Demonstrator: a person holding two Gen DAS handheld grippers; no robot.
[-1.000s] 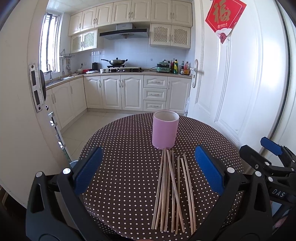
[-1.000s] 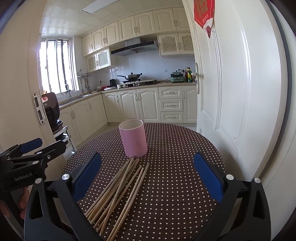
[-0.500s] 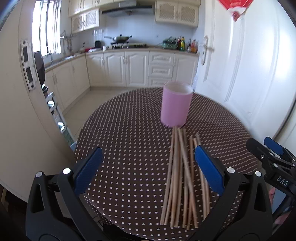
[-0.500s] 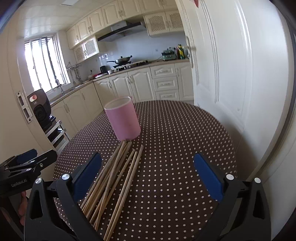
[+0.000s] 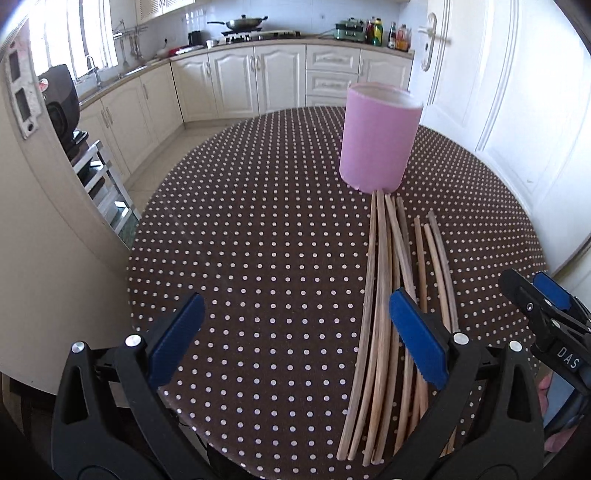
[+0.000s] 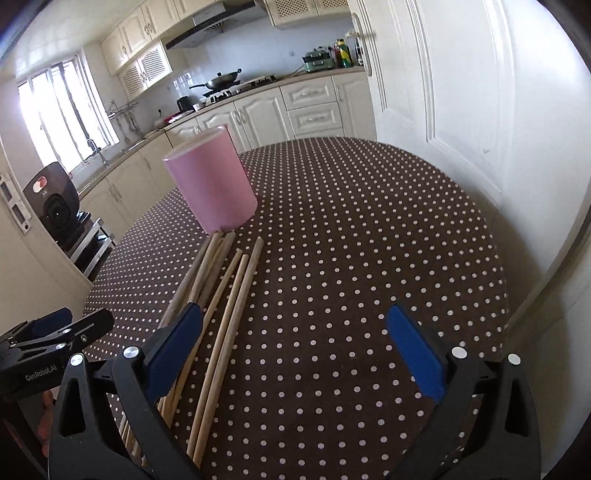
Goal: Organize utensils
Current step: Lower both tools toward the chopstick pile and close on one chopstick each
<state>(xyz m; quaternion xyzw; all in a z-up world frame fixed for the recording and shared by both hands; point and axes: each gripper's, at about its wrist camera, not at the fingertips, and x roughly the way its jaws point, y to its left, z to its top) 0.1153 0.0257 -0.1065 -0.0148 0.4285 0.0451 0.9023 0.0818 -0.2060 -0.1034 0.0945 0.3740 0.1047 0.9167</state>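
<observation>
Several wooden chopsticks (image 5: pixel 384 288) lie side by side on a round table with a brown polka-dot cloth (image 5: pixel 258 240), tips toward an upright pink cylindrical holder (image 5: pixel 378 136). My left gripper (image 5: pixel 295 343) is open and empty, low over the table left of the chopsticks, its right pad above them. My right gripper (image 6: pixel 291 347) is open and empty, right of the chopsticks (image 6: pixel 221 295), its left pad over them. The holder (image 6: pixel 210 184) stands behind them. Each gripper shows at the edge of the other's view.
A white door (image 5: pixel 498 92) stands close to the table's right side. A white wall or cabinet with a black camera device (image 6: pixel 55 206) is at the left. Kitchen cabinets and a stove (image 5: pixel 251 33) lie beyond. The table edge (image 5: pixel 155 369) is near.
Both grippers have dropped lower and moved forward toward the table. The chopsticks and holder look larger and nearer. Both stay open.
</observation>
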